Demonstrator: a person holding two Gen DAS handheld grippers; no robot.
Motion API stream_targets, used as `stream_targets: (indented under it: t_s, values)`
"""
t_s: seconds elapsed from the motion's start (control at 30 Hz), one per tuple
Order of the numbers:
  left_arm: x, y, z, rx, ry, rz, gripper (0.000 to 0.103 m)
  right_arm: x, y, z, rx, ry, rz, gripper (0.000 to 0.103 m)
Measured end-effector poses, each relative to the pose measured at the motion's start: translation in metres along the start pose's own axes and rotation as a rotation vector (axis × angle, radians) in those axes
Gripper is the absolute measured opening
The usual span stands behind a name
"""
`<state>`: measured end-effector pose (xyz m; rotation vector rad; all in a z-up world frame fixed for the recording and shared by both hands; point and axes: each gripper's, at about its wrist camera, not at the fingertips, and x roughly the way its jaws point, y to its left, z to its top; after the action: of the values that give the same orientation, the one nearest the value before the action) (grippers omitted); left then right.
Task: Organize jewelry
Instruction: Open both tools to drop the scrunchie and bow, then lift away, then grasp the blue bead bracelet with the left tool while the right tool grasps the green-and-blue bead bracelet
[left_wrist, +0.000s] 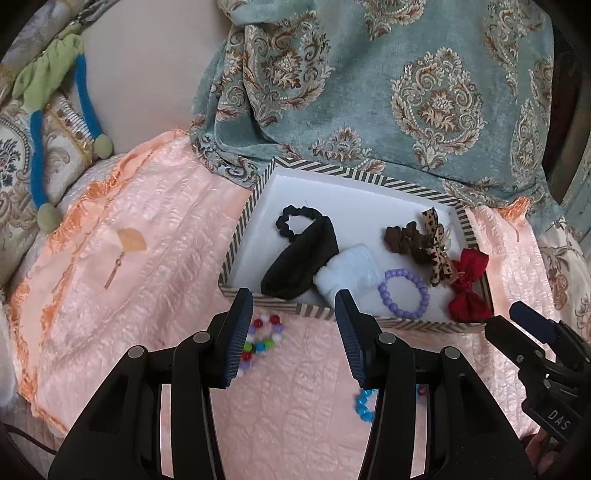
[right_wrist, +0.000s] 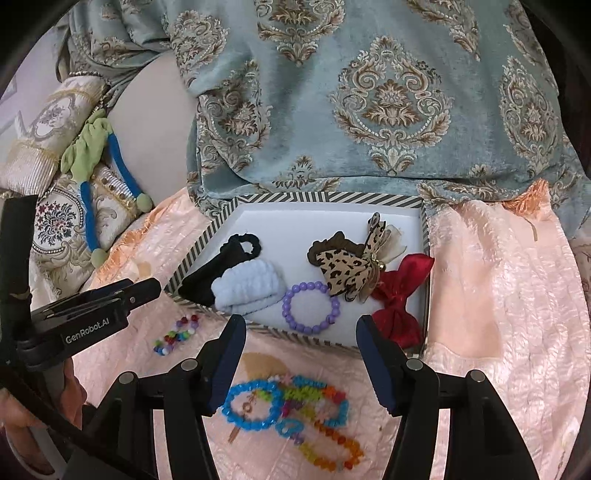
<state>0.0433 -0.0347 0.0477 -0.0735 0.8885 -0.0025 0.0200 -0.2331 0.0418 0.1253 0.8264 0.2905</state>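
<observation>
A striped-rim tray (left_wrist: 243, 225) (right_wrist: 280, 198) with a white floor holds a black scrunchie and headband (left_wrist: 301, 254), a white band (left_wrist: 351, 273), a purple bead bracelet (left_wrist: 404, 295) (right_wrist: 311, 307), a leopard bow (right_wrist: 345, 269) and a red bow (left_wrist: 467, 282) (right_wrist: 399, 299). My left gripper (left_wrist: 293, 328) is open and empty just in front of the tray. A multicoloured bead bracelet (left_wrist: 260, 343) (right_wrist: 177, 334) lies beside its left finger. My right gripper (right_wrist: 301, 363) is open and empty above a pile of bright bead bracelets (right_wrist: 291, 413), with a blue one (right_wrist: 249, 406) at the left.
Everything lies on a pink quilted cloth (left_wrist: 147, 240). A gold leaf earring (left_wrist: 127, 243) lies on it left of the tray. A blue-grey patterned fabric (left_wrist: 406, 85) drapes behind the tray. A green and blue soft toy (left_wrist: 55, 110) lies on cushions at the far left.
</observation>
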Motion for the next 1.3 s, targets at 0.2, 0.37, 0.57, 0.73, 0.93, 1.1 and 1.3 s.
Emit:
stream_targets:
  t_s: [0.2,0.37,0.57,0.73,0.93,1.1,1.3]
  values:
    - [-0.011,-0.003,-0.012,0.015,-0.012,0.019,0.046,-0.009,0.007,-0.008,-0.007,0.003,0.001,0.060]
    - [-0.019,-0.005,-0.021,0.024,-0.030,0.037,0.046,-0.016,0.011,-0.013,-0.013,0.001,0.002,0.060]
    - [-0.025,-0.007,-0.031,0.033,-0.033,0.042,0.046,-0.022,0.015,-0.020,-0.020,0.002,0.003,0.060]
    - [-0.031,-0.009,-0.034,0.050,-0.040,0.050,0.046,-0.025,0.016,-0.023,-0.018,0.001,0.004,0.061]
    - [-0.033,-0.009,-0.039,0.058,-0.039,0.053,0.046,-0.029,0.016,-0.025,-0.017,0.002,0.002,0.061]
    - [-0.032,-0.008,-0.041,0.060,-0.028,0.056,0.046,-0.032,0.015,-0.029,-0.023,0.007,0.004,0.061]
    - [-0.027,0.004,-0.042,0.024,0.024,0.011,0.046,-0.031,0.005,-0.034,-0.011,0.025,0.010,0.061]
